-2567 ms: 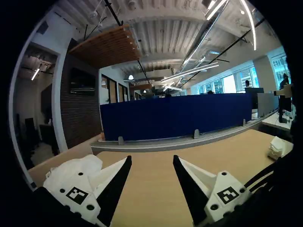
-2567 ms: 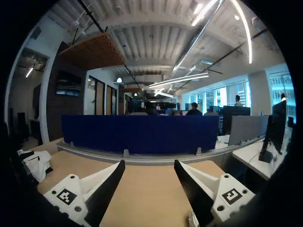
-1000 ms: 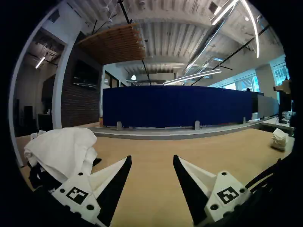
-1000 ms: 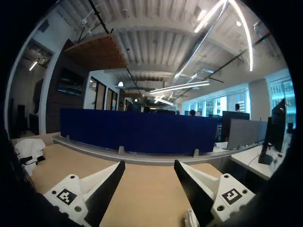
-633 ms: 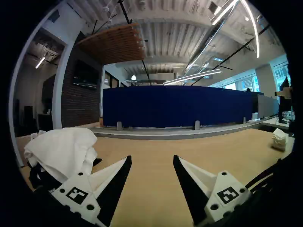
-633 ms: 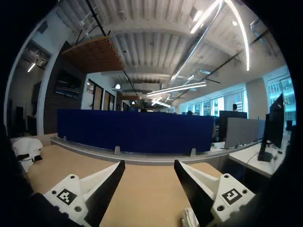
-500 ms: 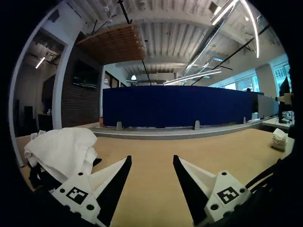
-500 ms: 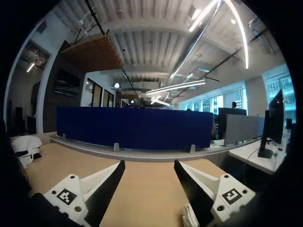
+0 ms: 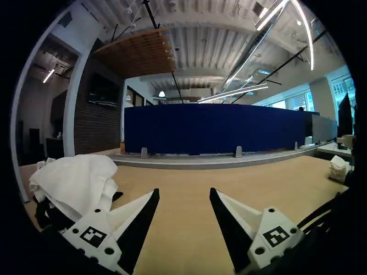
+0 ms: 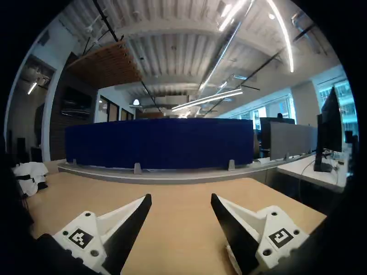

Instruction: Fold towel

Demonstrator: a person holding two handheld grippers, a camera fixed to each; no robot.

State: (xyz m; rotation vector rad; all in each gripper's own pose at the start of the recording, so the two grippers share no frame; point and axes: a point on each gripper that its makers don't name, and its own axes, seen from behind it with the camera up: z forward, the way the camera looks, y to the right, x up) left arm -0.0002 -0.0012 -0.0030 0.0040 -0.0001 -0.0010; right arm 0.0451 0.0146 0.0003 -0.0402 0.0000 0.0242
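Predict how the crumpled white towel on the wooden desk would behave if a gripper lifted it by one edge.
It would probably hang limp: the towel lies in soft, rumpled folds with no flat shape. It looks light for its bulk, a loose heap of thin cloth. Pushed, it would likely bunch up on the desk rather than slide whole.

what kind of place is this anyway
Most likely an open-plan office: a wooden desk backed by a blue divider panel, a monitor on the neighbouring desk, and strip lights under an exposed ceiling.
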